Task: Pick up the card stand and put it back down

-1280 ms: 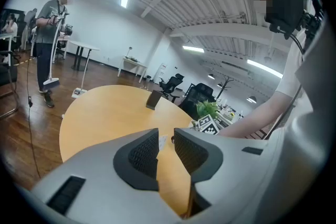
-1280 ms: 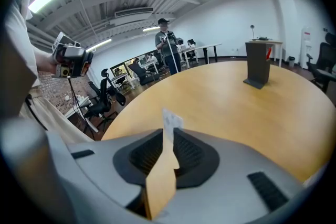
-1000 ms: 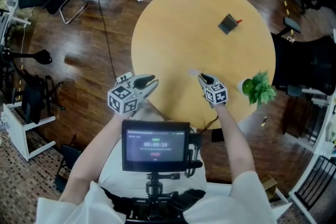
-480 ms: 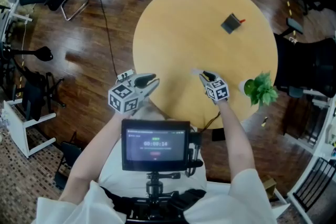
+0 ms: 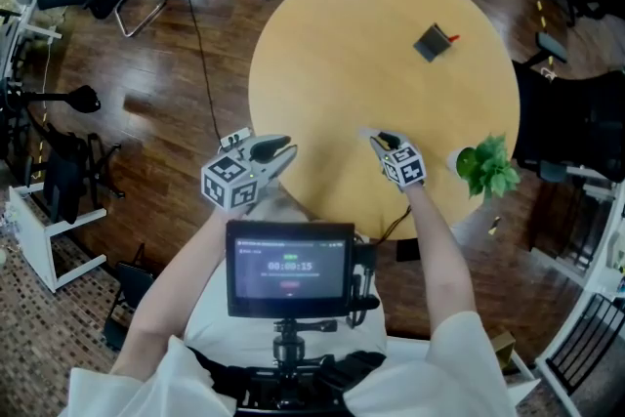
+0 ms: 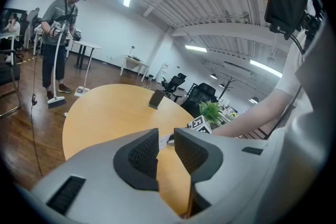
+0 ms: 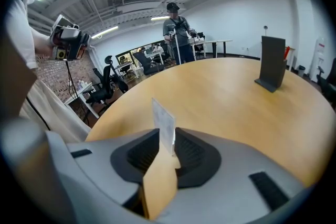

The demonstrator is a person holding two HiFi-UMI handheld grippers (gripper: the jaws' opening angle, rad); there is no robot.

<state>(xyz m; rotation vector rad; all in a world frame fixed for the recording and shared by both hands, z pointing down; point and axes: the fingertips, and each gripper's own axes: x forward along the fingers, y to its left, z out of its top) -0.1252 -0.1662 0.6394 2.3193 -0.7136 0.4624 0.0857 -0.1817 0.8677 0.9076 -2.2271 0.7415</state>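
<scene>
A small clear card stand point(image 7: 163, 122) with a white card stands upright on the round wooden table point(image 5: 342, 34), near its front edge. My right gripper point(image 7: 167, 137) has it between its jaws. Those jaws have just been opening, and the pads sit loosely on either side of the card without pressing it. In the head view the card stand point(image 5: 364, 134) is a faint pale patch just ahead of the right gripper point(image 5: 379, 141). My left gripper point(image 5: 284, 148) hovers by the table's left front rim. Its jaws point(image 6: 166, 139) are slightly apart with nothing between them.
A dark upright holder point(image 5: 430, 42) stands at the table's far right. A potted green plant point(image 5: 483, 166) sits at the right rim, close to my right hand. A person with a mop point(image 6: 60, 34) is beyond the table. Office chairs and cables lie on the wooden floor around it.
The right gripper's marker cube has rolled a little, staying at the card stand. The left gripper has not moved. The mop at the far side has shifted.
</scene>
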